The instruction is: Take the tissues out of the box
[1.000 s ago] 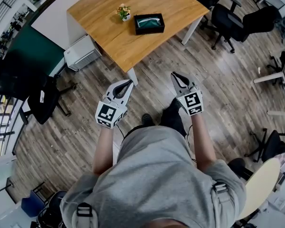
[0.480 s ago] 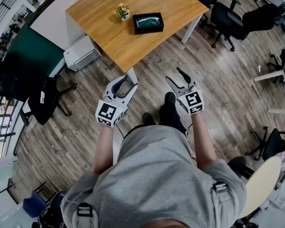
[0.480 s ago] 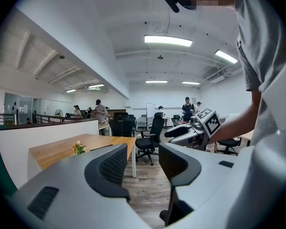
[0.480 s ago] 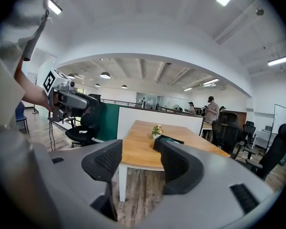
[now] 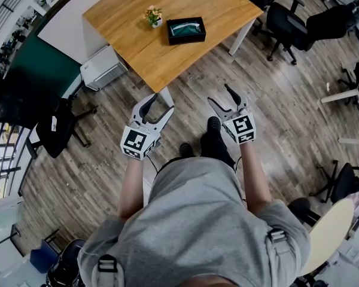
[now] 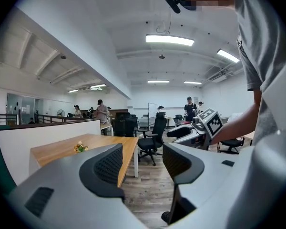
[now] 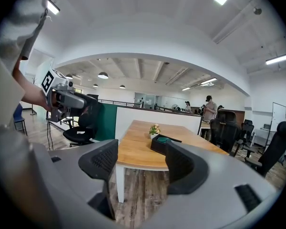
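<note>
A black tissue box [image 5: 186, 30] with pale green tissues inside lies on the wooden table [image 5: 167, 52], well ahead of me. The right gripper view shows the box [image 7: 161, 142] beyond the jaws. Both grippers hang over the floor in front of the table's near corner, far from the box. The jaws of my left gripper [image 5: 157, 103] are opening, with nothing between them. My right gripper [image 5: 219, 94] is opening too, and its jaws hold nothing. In the gripper views, the gaps of the left gripper [image 6: 142, 163] and the right gripper [image 7: 142, 163] frame only floor and table.
A small flower pot [image 5: 155, 15] stands just left of the box. A white unit [image 5: 105, 66] sits by the table's left side, with a green partition [image 5: 39, 64] beyond it. Black office chairs [image 5: 299, 23] stand at the right and at the left [image 5: 54, 127]. People stand far back in the room [image 6: 189, 109].
Both grippers' jaws have gone from shut to wide apart. The hands have stayed almost where they were, over the floor before the table.
</note>
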`<act>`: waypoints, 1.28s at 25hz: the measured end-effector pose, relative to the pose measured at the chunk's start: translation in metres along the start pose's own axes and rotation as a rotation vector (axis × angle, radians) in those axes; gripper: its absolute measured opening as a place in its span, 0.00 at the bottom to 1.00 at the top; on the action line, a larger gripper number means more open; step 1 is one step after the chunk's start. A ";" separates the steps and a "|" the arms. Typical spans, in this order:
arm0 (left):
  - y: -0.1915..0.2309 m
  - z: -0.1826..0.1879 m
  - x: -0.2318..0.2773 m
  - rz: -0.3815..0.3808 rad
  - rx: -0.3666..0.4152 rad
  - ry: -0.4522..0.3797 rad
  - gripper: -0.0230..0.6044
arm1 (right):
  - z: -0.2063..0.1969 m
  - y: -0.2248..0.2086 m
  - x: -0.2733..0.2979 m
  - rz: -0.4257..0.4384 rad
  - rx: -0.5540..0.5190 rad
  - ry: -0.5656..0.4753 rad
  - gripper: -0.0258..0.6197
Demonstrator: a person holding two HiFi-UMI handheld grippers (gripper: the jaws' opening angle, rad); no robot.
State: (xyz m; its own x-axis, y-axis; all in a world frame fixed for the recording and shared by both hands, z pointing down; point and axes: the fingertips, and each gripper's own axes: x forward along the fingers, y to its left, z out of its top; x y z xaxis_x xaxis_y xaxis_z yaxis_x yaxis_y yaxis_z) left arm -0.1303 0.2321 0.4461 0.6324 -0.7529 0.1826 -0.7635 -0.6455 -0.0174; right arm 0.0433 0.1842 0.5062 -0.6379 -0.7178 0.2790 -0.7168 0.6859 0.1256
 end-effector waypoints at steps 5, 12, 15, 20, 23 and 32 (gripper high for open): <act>0.003 0.000 0.012 0.009 0.006 0.018 0.46 | -0.004 -0.012 0.003 -0.004 0.012 0.006 0.53; -0.001 0.001 0.028 0.001 0.025 0.057 0.46 | -0.005 -0.030 0.013 0.020 0.007 -0.001 0.53; 0.001 0.002 0.038 0.001 0.014 0.068 0.46 | -0.005 -0.039 0.021 0.036 0.005 0.004 0.53; 0.007 0.008 0.058 0.021 -0.028 0.050 0.46 | -0.003 -0.058 0.038 0.076 0.007 -0.007 0.49; 0.014 0.011 0.071 0.042 -0.026 0.050 0.46 | -0.006 -0.071 0.051 0.101 0.002 0.007 0.49; 0.035 0.011 0.107 0.138 -0.054 0.072 0.46 | 0.004 -0.105 0.090 0.201 -0.019 -0.004 0.49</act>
State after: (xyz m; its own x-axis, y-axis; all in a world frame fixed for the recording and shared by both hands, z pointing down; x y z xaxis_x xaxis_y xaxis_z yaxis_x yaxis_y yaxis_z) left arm -0.0878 0.1279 0.4541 0.5115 -0.8215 0.2520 -0.8496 -0.5273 0.0054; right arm 0.0600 0.0469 0.5141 -0.7685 -0.5670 0.2966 -0.5699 0.8172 0.0857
